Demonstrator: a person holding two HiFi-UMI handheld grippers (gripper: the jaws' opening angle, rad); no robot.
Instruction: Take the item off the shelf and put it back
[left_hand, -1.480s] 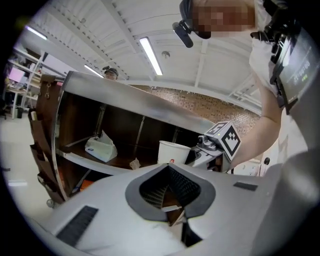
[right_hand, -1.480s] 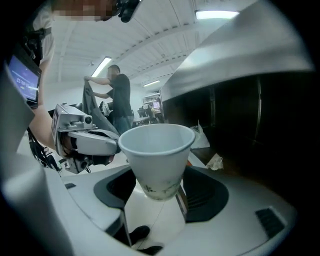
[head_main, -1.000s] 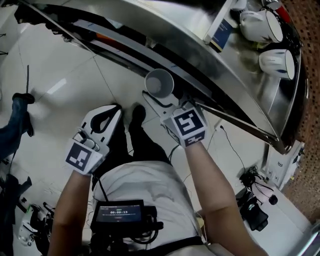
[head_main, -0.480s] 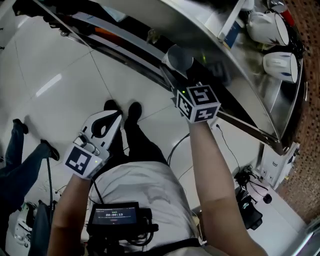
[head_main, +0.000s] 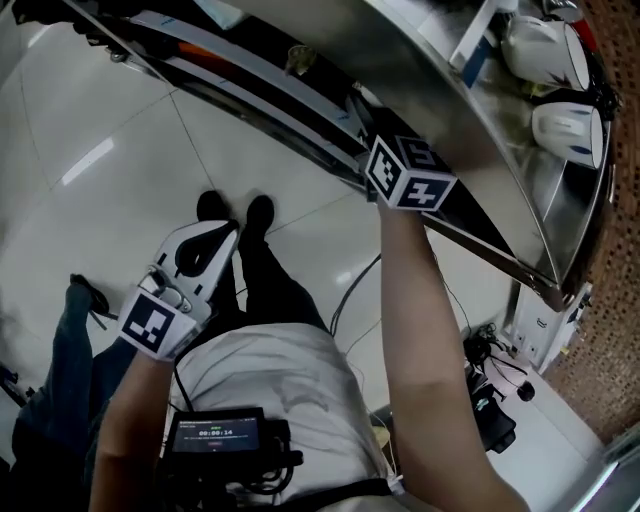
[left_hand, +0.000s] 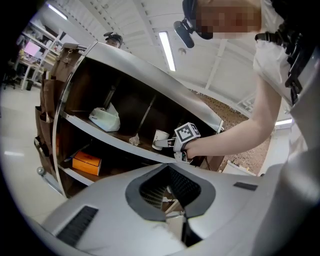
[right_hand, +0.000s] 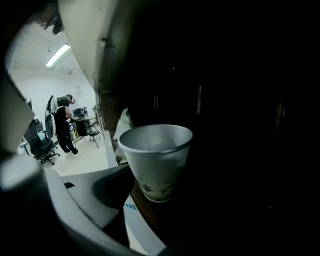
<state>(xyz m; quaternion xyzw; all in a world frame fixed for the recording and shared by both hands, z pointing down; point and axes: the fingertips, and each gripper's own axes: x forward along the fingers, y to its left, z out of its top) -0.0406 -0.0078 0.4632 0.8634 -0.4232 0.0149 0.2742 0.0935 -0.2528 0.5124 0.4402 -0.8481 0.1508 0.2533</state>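
Note:
A white paper cup (right_hand: 157, 160) with a small green print stands upright on the brown middle board (left_hand: 115, 137) of a metal shelf unit. My right gripper (left_hand: 162, 144) reaches into the shelf with the cup (left_hand: 160, 138) between its jaws. The jaws have just been opening; the left pad looks slightly off the cup wall, and the right jaw is lost in the dark. In the head view only the right gripper's marker cube (head_main: 408, 175) shows, under the shelf's top edge. My left gripper (head_main: 222, 230) hangs low by my legs, shut and empty.
On the steel shelf top (head_main: 470, 110) stand two white mugs (head_main: 545, 50) and a blue-white box (head_main: 475, 45). Inside lie a pale bag (left_hand: 105, 119) and, lower, an orange box (left_hand: 86, 163). Cables and gear (head_main: 495, 400) sit on the floor. A person (right_hand: 64, 125) stands far off.
My right hand has carried the cup from in front of the shelf up and in under its top, so the head view no longer shows the cup. The left gripper barely shifted.

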